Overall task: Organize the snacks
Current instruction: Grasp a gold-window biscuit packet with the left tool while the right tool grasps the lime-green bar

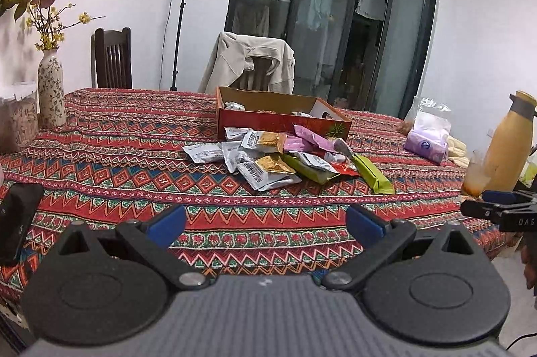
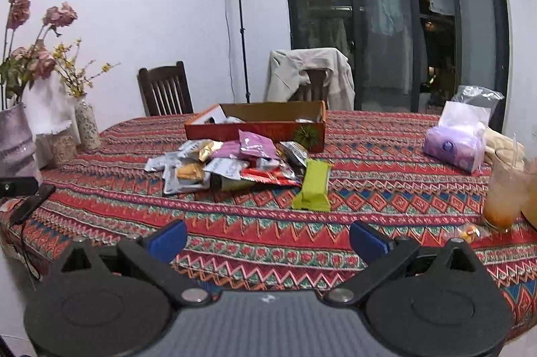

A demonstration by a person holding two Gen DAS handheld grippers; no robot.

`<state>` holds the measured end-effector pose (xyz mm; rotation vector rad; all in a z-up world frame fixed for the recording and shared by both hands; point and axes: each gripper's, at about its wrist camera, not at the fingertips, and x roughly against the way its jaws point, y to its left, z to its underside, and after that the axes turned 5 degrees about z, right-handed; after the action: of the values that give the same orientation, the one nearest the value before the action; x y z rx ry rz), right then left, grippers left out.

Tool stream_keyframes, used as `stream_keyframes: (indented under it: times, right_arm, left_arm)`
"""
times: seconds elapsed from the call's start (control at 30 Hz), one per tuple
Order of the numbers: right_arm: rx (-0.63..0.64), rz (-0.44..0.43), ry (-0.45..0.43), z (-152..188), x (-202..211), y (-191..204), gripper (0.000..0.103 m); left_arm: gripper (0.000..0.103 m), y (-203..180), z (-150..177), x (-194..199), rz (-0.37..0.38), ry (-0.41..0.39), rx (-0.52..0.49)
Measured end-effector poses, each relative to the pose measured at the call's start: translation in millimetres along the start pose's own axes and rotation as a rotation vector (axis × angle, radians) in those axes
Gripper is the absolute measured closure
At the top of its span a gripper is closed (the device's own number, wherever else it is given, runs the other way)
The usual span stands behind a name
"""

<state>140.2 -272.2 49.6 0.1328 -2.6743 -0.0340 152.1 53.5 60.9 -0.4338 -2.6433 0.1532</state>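
Note:
A pile of snack packets [image 1: 268, 155] [image 2: 231, 162], silver, gold, pink, red and green, lies mid-table on the patterned cloth [image 1: 134, 162] [image 2: 386, 189]. A green bar [image 1: 374, 173] [image 2: 313, 186] sits at its near right edge. Behind the pile stands a shallow red cardboard box [image 1: 282, 120] [image 2: 235, 130] with a few packets inside. My left gripper [image 1: 265, 221] is open and empty over the near table edge, well short of the pile. My right gripper [image 2: 268, 238] is open wide and empty, likewise short of the pile; its black tip [image 1: 496, 209] shows at the right in the left wrist view.
Vases of flowers [image 1: 50, 88] [image 2: 87, 125] stand at the left. A purple tissue pack [image 1: 426, 144] [image 2: 453, 145], a drink glass [image 1: 476, 175] [image 2: 503, 189] and a yellow bottle [image 1: 510, 145] stand at the right. Two chairs [image 1: 112, 58] [image 2: 164, 92] stand behind the table, one with a jacket [image 2: 312, 71].

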Motion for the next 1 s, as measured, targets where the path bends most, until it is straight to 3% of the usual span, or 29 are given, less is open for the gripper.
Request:
stream_keyframes:
  times: [0.3, 0.6, 0.77, 0.9, 1.0]
  right_arm:
    - [-0.001, 0.02, 0.037, -4, -31, -4, 0.0]
    - [-0.023, 0.055, 0.101, -21, -116, -22, 0.002]
    - [-0.054, 0.073, 0.135, -34, -177, -32, 0.014]
    - [-0.05, 0.078, 0.154, -45, -223, -36, 0.024]
    - [-0.031, 0.084, 0.17, -51, -250, -35, 0.035]
  left_arm:
    - [0.0, 6, -8, -40, 0.004, 0.046, -0.003]
    - [0.0, 16, -26, -151, 0.018, 0.136, -0.11]
    - [0.003, 15, -39, -209, 0.06, 0.159, -0.222]
    - [0.021, 18, -44, -248, 0.085, 0.196, -0.313]
    - [0.026, 25, -44, -269, 0.117, 0.235, -0.342]
